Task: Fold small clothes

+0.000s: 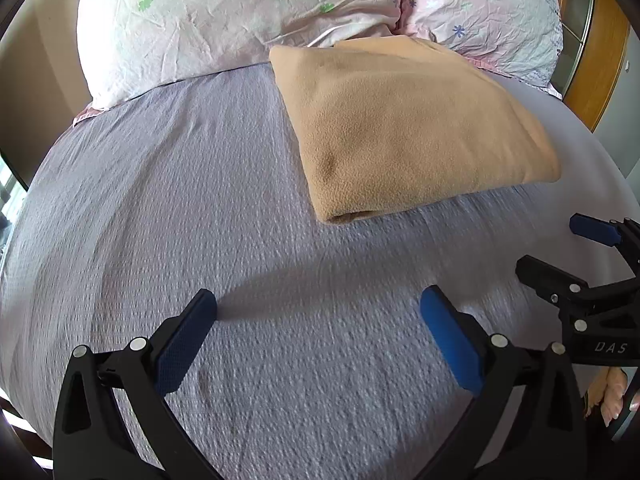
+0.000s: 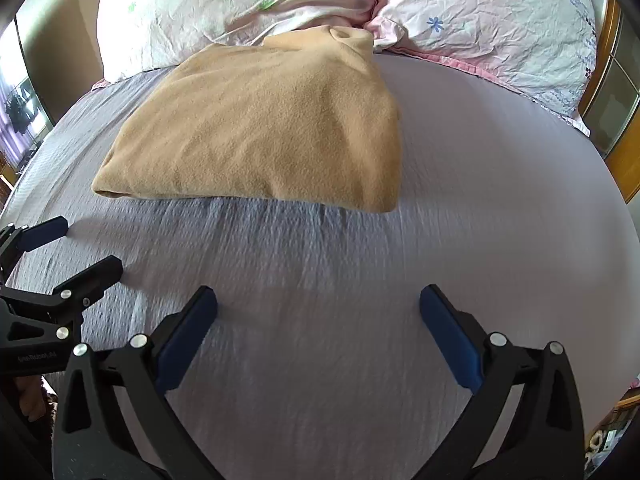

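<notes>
Left gripper: black two-finger gripper with blue ribbed pads (image 1: pixel 318 316), nearest to its own camera, jaws spread wide and holding nothing, low over the bed.
Right gripper: the same black frame and blue pads (image 2: pixel 318 314), also released and empty; in the left wrist view it shows at the right edge (image 1: pixel 560 248), beside the left one.
Bed cover: grey-lilac textured woven bedspread (image 1: pixel 168 200), with small wrinkles just before the near edge of the garment.
Task thing: tan fleece garment, folded into a thick rectangle (image 2: pixel 264 128), lies on the bed cover ahead of both grippers, its far end touching the pillows. A collar-like opening shows at the far end (image 2: pixel 346 36).
Pillows: two pale pink crumpled pillows with flower and tree print (image 1: pixel 192 24), at the head of the bed.
Stage, as I judge: the fold looks finished or nearly so, and both grippers are apart from the cloth.
Risk 1: if a pad catches the thick near corner (image 1: pixel 332 216), the layers may slide and the fold open.
Risk 2: a low finger can pinch the bed cover together with the fleece, because the cover is loose and wrinkled there.
Risk 3: fleece is springy, so a fold that is not pressed may lift up.
Hidden: sleeves and under layers are tucked inside, so the kind of garment is not sure.
Cut off: the hands show only in part at the picture edges (image 1: pixel 614 396).
Hard to see: the cover near the grippers is blurred.
</notes>
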{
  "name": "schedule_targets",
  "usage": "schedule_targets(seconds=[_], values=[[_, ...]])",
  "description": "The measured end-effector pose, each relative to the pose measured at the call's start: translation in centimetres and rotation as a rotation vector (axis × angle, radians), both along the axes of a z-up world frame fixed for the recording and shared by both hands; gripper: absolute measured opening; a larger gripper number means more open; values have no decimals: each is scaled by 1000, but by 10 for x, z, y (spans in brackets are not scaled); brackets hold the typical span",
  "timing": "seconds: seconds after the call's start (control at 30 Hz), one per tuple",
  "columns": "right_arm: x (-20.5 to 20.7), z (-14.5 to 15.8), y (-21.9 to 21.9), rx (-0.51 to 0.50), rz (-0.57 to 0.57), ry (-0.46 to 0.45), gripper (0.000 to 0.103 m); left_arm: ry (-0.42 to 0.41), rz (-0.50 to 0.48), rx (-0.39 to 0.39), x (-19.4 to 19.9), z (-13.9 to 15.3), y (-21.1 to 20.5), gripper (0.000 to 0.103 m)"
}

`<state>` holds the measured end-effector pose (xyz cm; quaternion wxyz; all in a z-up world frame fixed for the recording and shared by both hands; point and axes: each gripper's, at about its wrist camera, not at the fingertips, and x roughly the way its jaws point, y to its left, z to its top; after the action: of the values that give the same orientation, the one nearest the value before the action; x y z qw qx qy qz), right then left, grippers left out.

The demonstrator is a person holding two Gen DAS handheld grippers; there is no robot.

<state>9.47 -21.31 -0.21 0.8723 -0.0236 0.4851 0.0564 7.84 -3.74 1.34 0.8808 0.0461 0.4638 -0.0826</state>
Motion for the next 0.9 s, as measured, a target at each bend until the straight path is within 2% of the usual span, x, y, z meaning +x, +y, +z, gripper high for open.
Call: schedule_targets(seconds=[0.9], values=[[1,1,-1,1,5,-4,101,-2,-1,-2,1,-1,0,102]])
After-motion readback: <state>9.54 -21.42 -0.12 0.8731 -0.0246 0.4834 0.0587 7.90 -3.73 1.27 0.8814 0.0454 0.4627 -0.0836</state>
